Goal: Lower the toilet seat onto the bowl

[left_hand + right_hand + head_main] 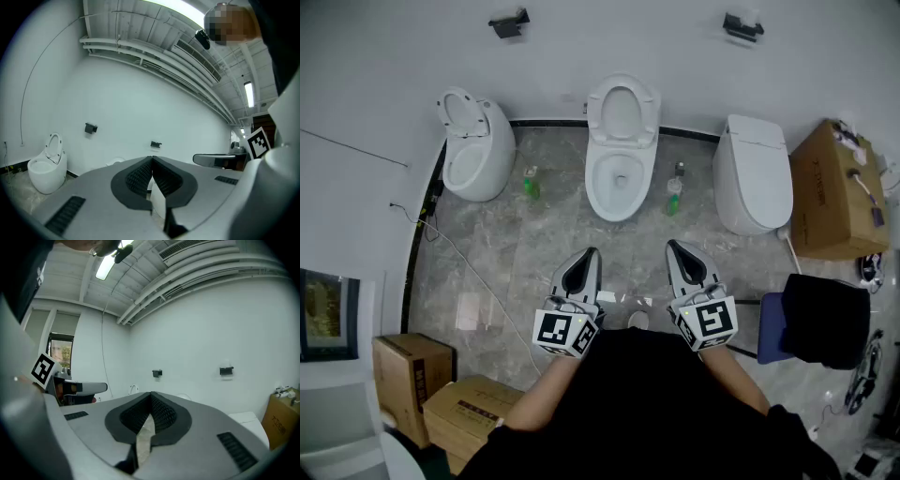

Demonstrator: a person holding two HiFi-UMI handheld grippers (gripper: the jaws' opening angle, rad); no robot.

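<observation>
Three white toilets stand along the far wall in the head view. The middle toilet [620, 183] has its seat and lid [622, 111] raised against the wall. The left toilet [475, 159] also has its seat [462, 111] up, and shows in the left gripper view as well [46, 169]. The right toilet [753, 173] is closed. My left gripper [592, 252] and right gripper [672, 245] hang side by side over the floor, well short of the middle toilet, tips pointing at it. Both are shut with nothing between the jaws [151, 159] [150, 395].
Green bottles [531, 183] [673, 199] stand on the floor either side of the middle toilet. Cardboard boxes sit at the right [832, 192] and lower left [412, 373]. A cable [469, 267] runs across the marble floor. A blue seat with dark cloth [820, 321] is at my right.
</observation>
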